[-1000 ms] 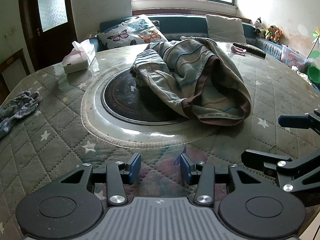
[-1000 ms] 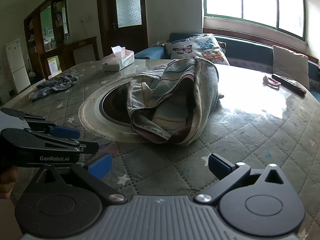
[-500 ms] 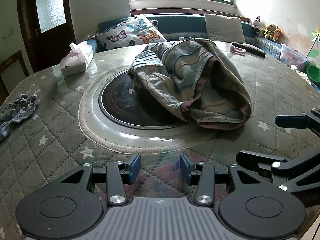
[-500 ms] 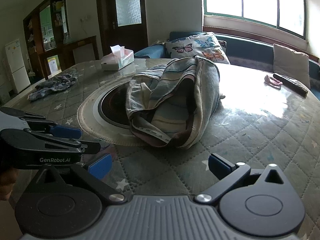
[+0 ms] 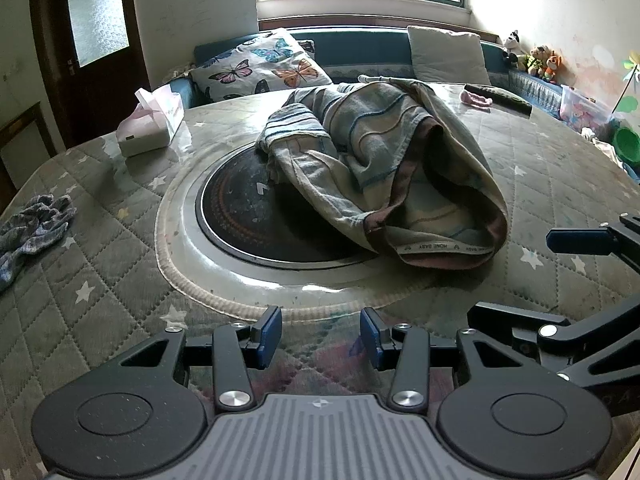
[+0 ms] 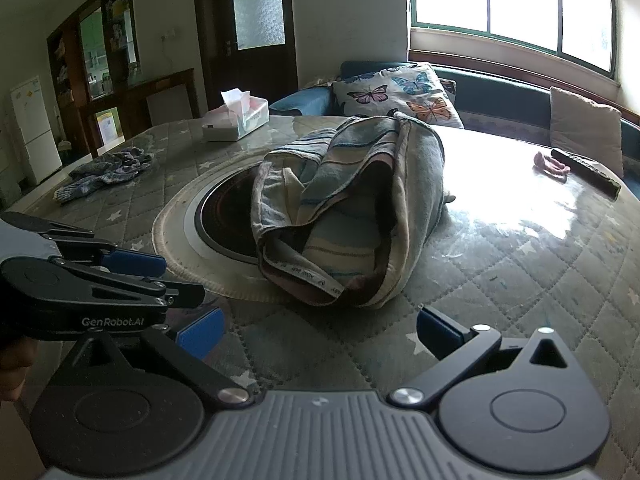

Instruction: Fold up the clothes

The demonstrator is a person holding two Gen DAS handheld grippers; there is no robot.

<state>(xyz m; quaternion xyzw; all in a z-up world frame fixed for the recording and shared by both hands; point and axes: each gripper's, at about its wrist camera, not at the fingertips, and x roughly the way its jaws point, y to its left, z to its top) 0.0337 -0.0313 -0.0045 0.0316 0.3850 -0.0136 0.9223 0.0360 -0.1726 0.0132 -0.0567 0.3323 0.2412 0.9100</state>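
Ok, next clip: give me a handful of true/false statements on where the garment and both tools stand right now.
1. The striped garment lies crumpled, partly over the round dark plate in the table's middle. True.
2. The left tool is shut on the garment's hem. False: it is open and empty, short of the garment.
3. The right tool is open and holds nothing. True.
4. The tissue box sits on top of the garment. False: it stands apart on the table, beyond the plate.
5. A second, bluish cloth lies away from the garment near the table's edge. True.
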